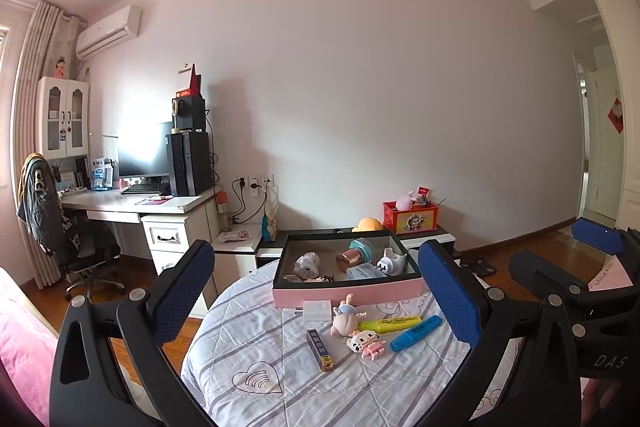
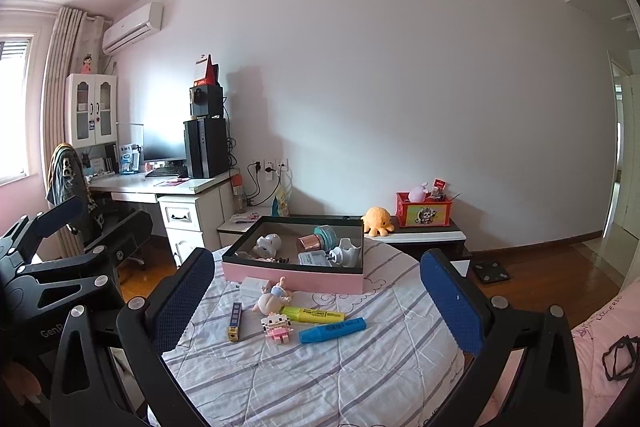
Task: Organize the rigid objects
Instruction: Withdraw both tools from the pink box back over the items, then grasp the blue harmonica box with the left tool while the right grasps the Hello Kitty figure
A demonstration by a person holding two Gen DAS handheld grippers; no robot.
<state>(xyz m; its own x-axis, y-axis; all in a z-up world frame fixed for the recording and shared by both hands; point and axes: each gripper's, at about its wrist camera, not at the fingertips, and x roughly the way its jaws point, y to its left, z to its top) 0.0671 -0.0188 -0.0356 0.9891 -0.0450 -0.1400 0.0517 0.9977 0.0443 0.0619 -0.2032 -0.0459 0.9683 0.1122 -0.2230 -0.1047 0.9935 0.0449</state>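
A pink box (image 1: 347,293) (image 2: 292,277) with a dark rim stands at the far side of a round quilt-covered table (image 1: 288,379) (image 2: 320,379); it holds a copper cup, a white figure and other small items. In front of it lie a blue highlighter (image 1: 416,333) (image 2: 332,329), a yellow highlighter (image 1: 390,324) (image 2: 316,315), a baby doll (image 1: 346,319) (image 2: 272,299), a pink block figure (image 1: 370,343) (image 2: 277,327), a small long box (image 1: 320,349) (image 2: 235,321) and a white charger (image 1: 318,310) (image 2: 254,286). My left gripper (image 1: 320,291) and right gripper (image 2: 320,299) hover open and empty, short of the objects.
Behind the table stands a low cabinet (image 2: 424,237) with a red crate (image 2: 426,211) and an orange plush (image 2: 378,221). A desk with a computer (image 2: 200,147) and a chair (image 1: 80,247) are at the left. Pink bedding (image 2: 600,347) lies at the right.
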